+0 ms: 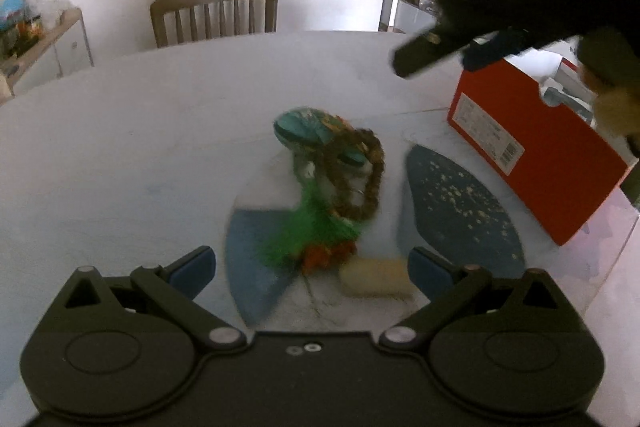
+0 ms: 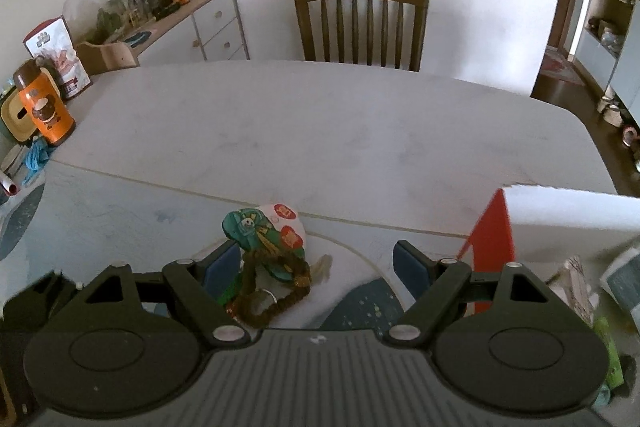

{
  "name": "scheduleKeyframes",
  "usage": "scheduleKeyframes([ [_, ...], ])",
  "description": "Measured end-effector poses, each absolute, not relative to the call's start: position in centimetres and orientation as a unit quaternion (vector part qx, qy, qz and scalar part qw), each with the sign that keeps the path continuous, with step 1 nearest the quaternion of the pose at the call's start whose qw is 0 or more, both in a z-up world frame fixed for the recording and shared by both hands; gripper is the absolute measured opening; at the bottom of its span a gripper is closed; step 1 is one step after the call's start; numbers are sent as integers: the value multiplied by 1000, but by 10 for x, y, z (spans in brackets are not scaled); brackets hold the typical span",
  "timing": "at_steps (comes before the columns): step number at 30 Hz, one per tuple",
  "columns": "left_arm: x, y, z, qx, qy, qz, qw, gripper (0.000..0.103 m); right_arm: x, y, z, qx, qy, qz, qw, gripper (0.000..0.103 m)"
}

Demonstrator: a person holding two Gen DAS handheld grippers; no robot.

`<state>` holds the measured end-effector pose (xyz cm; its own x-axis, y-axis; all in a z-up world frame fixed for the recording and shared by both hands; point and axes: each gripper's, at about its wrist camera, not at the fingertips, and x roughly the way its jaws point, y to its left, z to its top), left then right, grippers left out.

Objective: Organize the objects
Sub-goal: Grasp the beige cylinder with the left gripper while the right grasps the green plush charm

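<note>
I am hovering the left gripper (image 1: pixel 312 265) low over the table (image 1: pixel 120 155) with its jaws standing wide and nothing between them, and I judge that I am lining up a pick, with the sorting barely begun. The target is lying just ahead of the fingers: a tangled charm bundle (image 1: pixel 328 183) made of a teal painted pouch, a loop of brown beads and a bright green tassel with an orange knot, its edges blurring in the left view. It is resting on a pale mat with blue patches, and a small beige block (image 1: pixel 376 277) is lying just beside the tassel, close to the right finger. The red cardboard box (image 1: pixel 536 163) is standing well to the right, open at the top, and I take it as the likely place for things to go. The right gripper (image 2: pixel 316 267) is hanging spread and empty too, above the same bundle. My next move is calling for a descent that catches the bunched beads and not the loose tassel strands, which I am expecting to slip.
</note>
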<state>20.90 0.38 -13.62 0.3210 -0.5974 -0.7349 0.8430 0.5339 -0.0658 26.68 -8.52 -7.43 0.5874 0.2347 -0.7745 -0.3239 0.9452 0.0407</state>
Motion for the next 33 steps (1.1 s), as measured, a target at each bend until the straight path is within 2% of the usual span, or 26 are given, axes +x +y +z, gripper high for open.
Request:
scheduleKeyframes([
  [9,176,-9,-154,187,367,-472,779,97,292,-67,-93,-78,434,174,881,84],
  [15,170,-16,-162,192,358,-472,783,86,305,-55,-106,-84,435,190,876,84],
  [23,165,-19,-165,195,335,-466,795,78,326,-46,-134,-69,444,208,869,84],
  [27,162,-19,-165,193,329,-469,797,68,331,-42,-144,-58,451,216,864,84],
  [31,159,-19,-165,190,329,-462,801,64,330,-40,-149,-51,454,221,862,83],
  [33,158,-18,-164,189,326,-456,806,57,330,-40,-150,-46,455,224,861,81],
])
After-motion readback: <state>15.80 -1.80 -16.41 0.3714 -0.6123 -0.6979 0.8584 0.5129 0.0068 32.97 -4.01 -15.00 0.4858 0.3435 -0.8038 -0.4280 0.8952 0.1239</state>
